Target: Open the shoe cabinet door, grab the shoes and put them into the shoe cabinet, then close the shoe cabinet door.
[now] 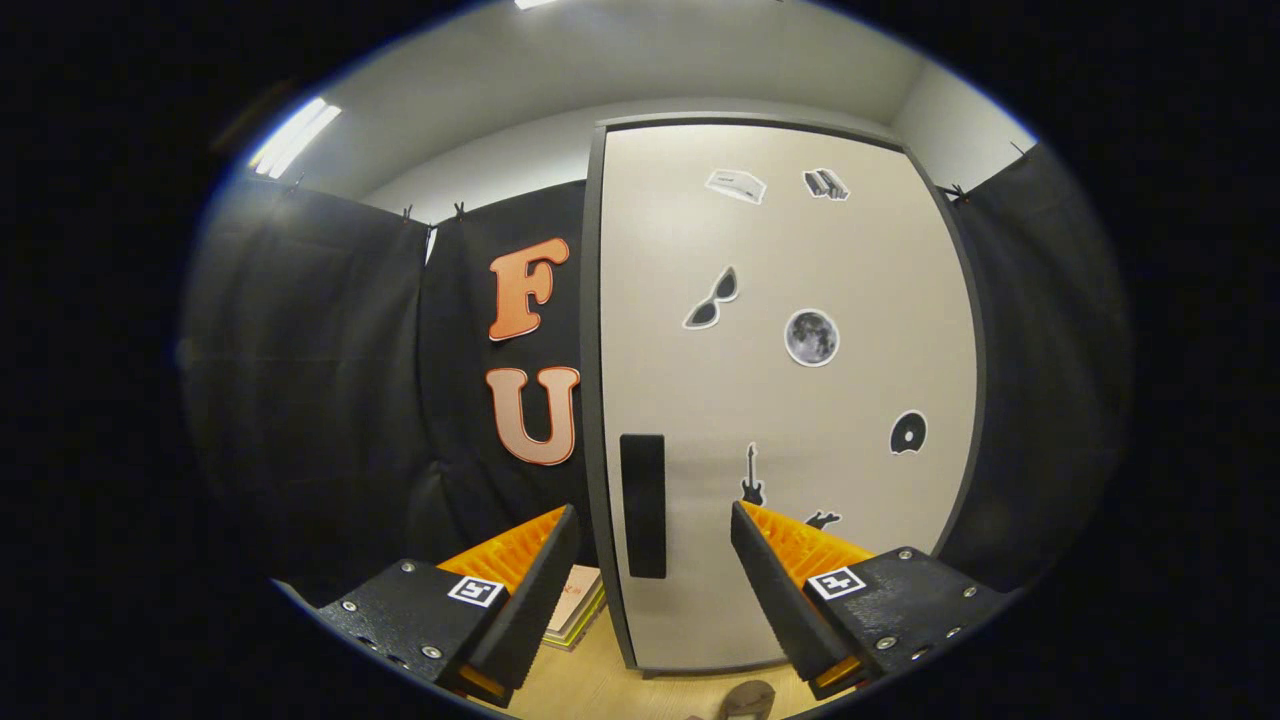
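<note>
Gripper view. The shoe cabinet (790,400) stands upright on a light wooden floor (600,690) against the booth's black cloth wall (310,400), and its pale door (850,300), framed in dark grey, is closed flush with the frame. Above the cloth, a white ceiling carries a bright strip light (293,137). On the door, near its edge toward the cloth wall, sits a tall black handle (642,505); the rest of the panel bears small stickers, among them a moon (811,337), a pair of sunglasses (712,299), a disc (908,432) and a guitar (752,477). The gripper (655,520) is held before the door with its two fingers spread wide apart and nothing between them; the handle lies just ahead, in the gap, nearer the left finger and apart from both. Beyond the left finger, a stack of flat books or boards (578,605) rests on the floor beside the cabinet's base. Below the right finger, a small brown object (748,698) lies on the floor; what it is cannot be told.
</note>
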Demonstrator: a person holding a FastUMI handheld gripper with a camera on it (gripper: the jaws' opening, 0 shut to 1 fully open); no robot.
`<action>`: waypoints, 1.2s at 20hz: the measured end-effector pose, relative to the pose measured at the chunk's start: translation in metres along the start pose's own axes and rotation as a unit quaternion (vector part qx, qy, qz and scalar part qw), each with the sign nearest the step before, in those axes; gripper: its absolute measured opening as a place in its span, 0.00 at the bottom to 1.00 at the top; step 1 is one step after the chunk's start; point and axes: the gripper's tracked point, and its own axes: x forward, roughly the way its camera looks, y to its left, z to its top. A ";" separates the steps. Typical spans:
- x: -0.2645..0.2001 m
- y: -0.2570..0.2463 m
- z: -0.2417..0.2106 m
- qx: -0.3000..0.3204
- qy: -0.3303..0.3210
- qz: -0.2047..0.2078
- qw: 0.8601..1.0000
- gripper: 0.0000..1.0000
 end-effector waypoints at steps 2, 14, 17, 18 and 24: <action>0.016 0.003 -0.003 -0.002 0.001 0.004 1.000 0.95; 0.081 0.003 -0.035 -0.026 0.009 -0.037 0.999 0.49; 0.081 0.003 -0.038 -0.015 0.013 -0.034 0.999 0.35; 0.082 0.003 -0.038 -0.009 0.018 -0.033 0.999 0.34; 0.079 0.003 -0.038 -0.009 0.014 -0.063 0.998 0.22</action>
